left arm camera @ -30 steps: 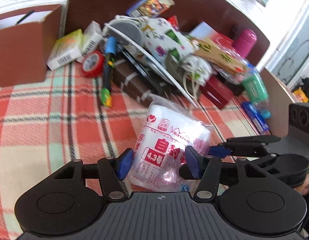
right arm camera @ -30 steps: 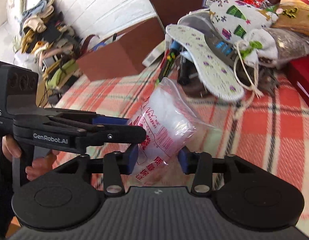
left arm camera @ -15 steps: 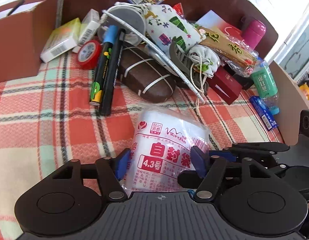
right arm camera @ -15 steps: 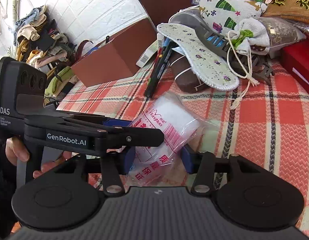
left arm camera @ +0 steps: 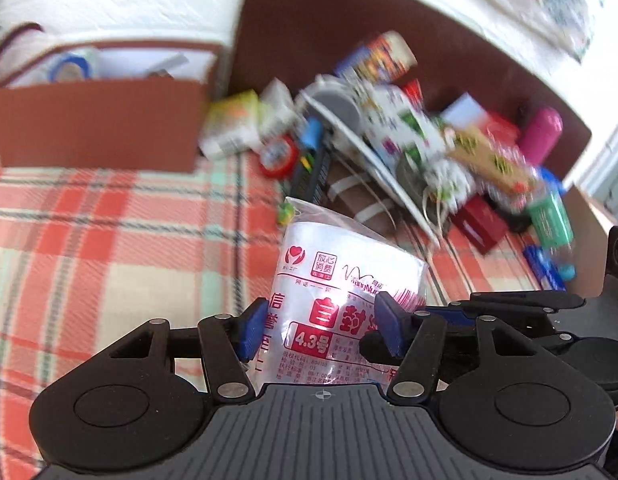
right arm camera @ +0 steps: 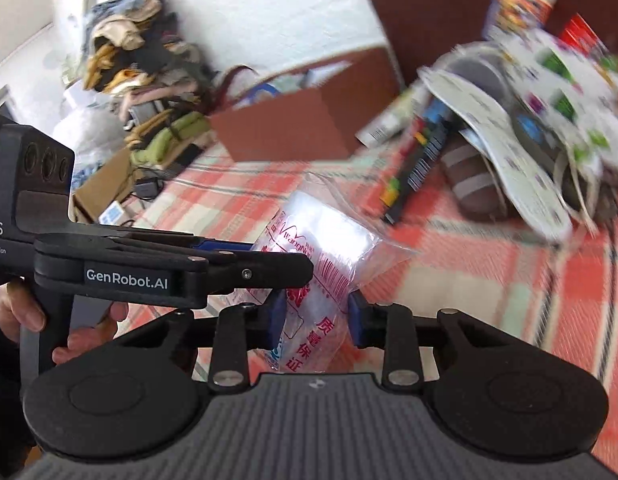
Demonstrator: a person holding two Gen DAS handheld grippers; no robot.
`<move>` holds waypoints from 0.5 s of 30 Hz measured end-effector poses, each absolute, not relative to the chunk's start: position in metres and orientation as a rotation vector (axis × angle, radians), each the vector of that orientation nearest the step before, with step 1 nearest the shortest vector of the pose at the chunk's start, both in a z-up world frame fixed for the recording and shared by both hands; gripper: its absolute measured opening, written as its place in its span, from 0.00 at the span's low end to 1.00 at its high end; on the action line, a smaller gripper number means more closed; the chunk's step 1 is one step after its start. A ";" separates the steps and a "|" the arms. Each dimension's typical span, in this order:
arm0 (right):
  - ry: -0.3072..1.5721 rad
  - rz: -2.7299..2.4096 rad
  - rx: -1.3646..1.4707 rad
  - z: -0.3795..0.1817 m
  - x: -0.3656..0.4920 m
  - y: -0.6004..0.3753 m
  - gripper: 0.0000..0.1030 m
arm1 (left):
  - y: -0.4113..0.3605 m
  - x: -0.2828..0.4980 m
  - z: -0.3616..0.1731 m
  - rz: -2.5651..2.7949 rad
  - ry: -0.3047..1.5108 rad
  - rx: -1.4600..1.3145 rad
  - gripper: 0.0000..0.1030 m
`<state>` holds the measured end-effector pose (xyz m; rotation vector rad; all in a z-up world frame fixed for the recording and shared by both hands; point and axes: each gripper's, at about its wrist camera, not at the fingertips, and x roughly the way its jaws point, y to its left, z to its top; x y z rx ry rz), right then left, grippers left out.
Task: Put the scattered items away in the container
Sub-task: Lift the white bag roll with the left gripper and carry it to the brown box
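A clear pack of zip bags with red print (left arm camera: 349, 264) hangs above the plaid cloth, gripped from two sides. My left gripper (left arm camera: 321, 328) has its blue pads on the pack's lower part, and its jaws are closing. My right gripper (right arm camera: 316, 316) squeezes the same pack (right arm camera: 329, 240) lower down, and its jaws are closing too. In the right wrist view the left gripper (right arm camera: 269, 260) reaches in from the left, with a hand (right arm camera: 25, 312) on its handle. The brown cardboard box (left arm camera: 97, 128), open at the top, stands at the back left with a blue tape roll inside.
A heap lies against the brown board at the back: a patterned insole (right arm camera: 505, 152), a printed pouch (left arm camera: 401, 124), markers (right arm camera: 421, 168), a red tape roll (left arm camera: 279, 156), a brown slipper (right arm camera: 473, 184), a pink bottle (left arm camera: 541, 132) and a red box (left arm camera: 481, 220). Piled clothes (right arm camera: 141, 60) lie off the left edge.
Both grippers have risen with the pack and swung toward the cardboard box. The right jaws have narrowed on the pack. The box's inside now shows in the left wrist view.
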<state>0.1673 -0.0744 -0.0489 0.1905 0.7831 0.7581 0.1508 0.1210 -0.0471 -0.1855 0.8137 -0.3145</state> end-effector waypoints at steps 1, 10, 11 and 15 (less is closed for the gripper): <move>0.768 0.772 0.177 -0.042 0.170 -0.070 0.35 | 0.126 0.151 -0.040 -0.302 0.794 -0.190 0.58; 0.606 0.872 0.095 0.039 0.229 -0.023 0.35 | 0.169 0.189 0.047 -0.206 0.606 -0.171 0.58; 0.590 0.878 0.092 0.047 0.238 -0.017 0.35 | 0.174 0.199 0.054 -0.198 0.594 -0.163 0.58; 0.555 0.881 0.092 0.074 0.280 0.007 0.35 | 0.192 0.237 0.084 -0.166 0.544 -0.137 0.58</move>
